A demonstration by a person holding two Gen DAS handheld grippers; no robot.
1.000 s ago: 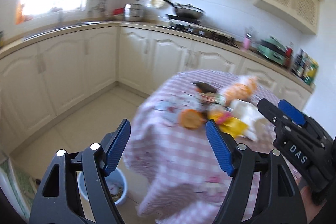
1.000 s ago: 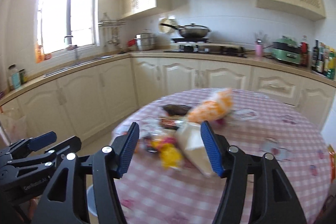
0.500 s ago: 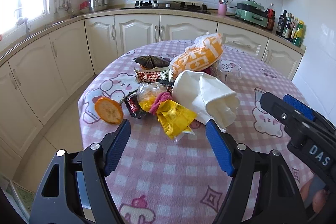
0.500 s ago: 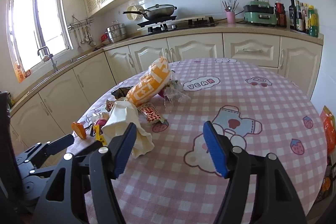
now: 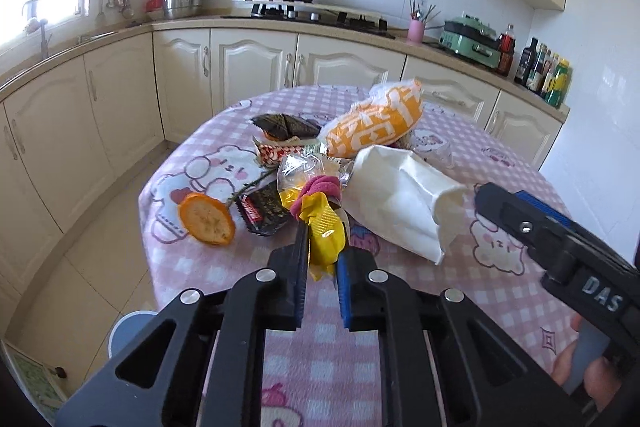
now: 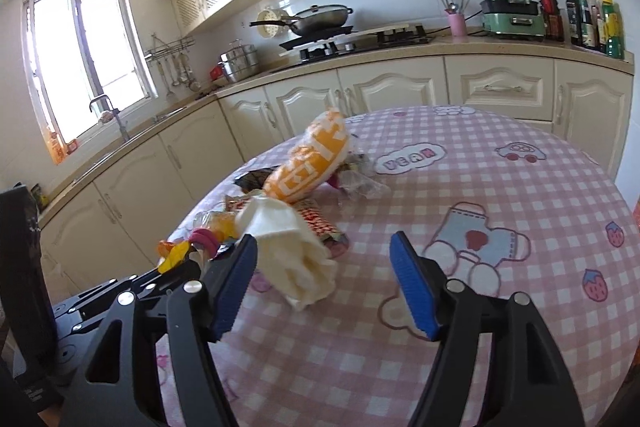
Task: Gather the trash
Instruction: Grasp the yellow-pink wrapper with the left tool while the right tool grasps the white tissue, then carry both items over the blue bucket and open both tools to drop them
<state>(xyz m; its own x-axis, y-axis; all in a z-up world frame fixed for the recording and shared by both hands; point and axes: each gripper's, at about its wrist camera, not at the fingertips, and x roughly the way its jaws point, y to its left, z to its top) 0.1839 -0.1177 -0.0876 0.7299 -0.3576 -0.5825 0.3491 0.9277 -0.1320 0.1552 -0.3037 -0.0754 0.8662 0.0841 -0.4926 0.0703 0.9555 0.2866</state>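
So we are only just starting: nearly all the trash is still lying heaped on the table [image 5: 400, 347]. Our left claw [image 5: 322, 251], jaws just closing, is pinching the yellow wrapper [image 5: 326, 227]; our right claw [image 6: 322, 287] is spreading beside the white paper bag [image 6: 292, 251]. The blue bin [image 5: 128, 327] is waiting below, contents hidden.

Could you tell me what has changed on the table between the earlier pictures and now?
The left gripper moved in on the pile, and its jaws have just closed on the crumpled yellow plastic wrapper. The right gripper came nearer the white paper bag, its jaws opening further, empty. The rest of the trash lies unmoved.
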